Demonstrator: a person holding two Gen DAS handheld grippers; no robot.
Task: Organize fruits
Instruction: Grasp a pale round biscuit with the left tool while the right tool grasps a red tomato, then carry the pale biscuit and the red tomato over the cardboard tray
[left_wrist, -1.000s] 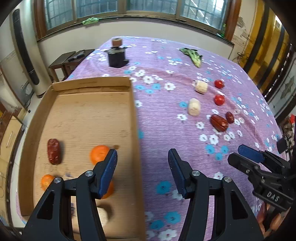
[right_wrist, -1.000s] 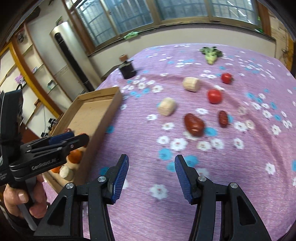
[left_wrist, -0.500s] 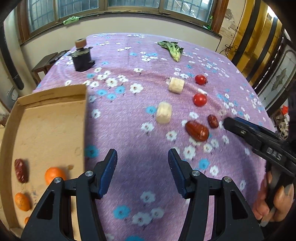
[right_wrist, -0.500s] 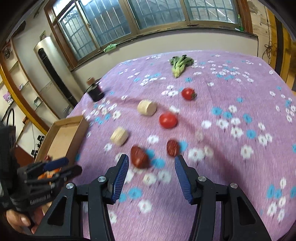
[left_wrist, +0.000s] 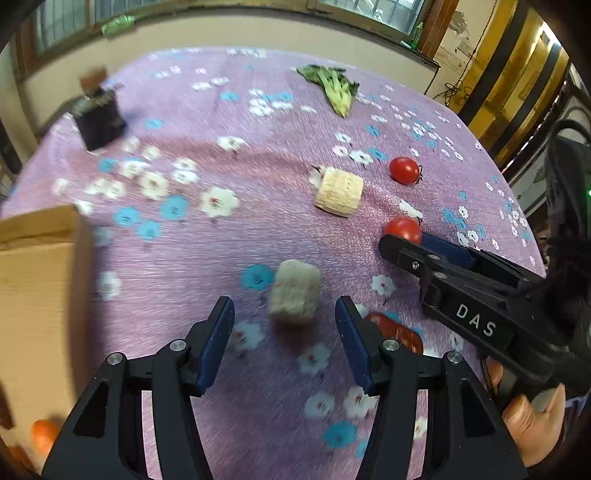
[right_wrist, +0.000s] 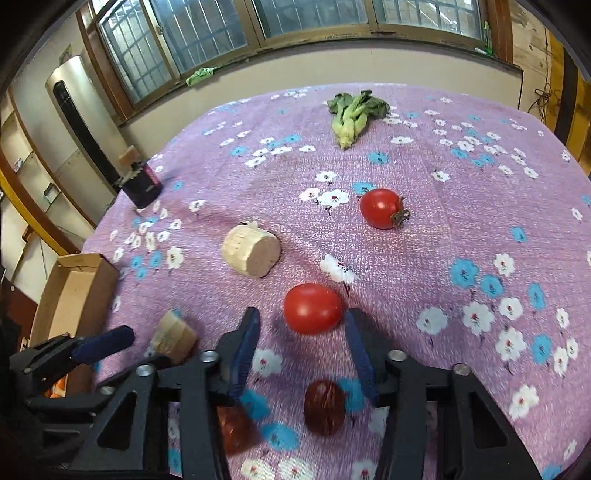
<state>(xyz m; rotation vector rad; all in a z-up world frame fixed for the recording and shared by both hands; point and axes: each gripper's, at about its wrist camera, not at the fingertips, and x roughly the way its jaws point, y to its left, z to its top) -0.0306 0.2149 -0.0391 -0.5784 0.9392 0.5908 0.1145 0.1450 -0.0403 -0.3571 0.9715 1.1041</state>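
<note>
Spread over the whole work area: a purple cloth printed with white and blue flowers (right_wrist: 480, 206), with loose produce well apart across it. At the left edge, an open brown cardboard tray (left_wrist: 37, 277), already holding a round orange fruit (left_wrist: 44, 435) in its near corner; judged the destination for everything else.

Left gripper (left_wrist: 284, 332): black frame, blue pads, roughly half open and empty, tips just short of a pale, rough-skinned cylindrical chunk (left_wrist: 293, 295) lying on the cloth. Right gripper (right_wrist: 301, 332): same build, jaws just been closing, now fairly narrow, with a smooth red cherry tomato (right_wrist: 312, 308) between the tips but no pad visibly pressing on it yet.

For the grab in hand:
- Centre the tomato between the pads before closing further; right pad looks nearer than the left, so nudge sideways to avoid rolling it away.
- Sink low enough to catch the widest part, not the top curve; likely to squirt out otherwise.
- Close gently; thin skin, probably easy to bruise or burst.
- Keep clear of the wrinkled dark-red date (right_wrist: 324, 408) lying just under the fingers.
- With the left, push forward until the pale chunk sits fully between the pads, and grip across its round sides, not its flat ends.
- Lift straight before swinging toward the tray, minding the other gripper close alongside.
</note>
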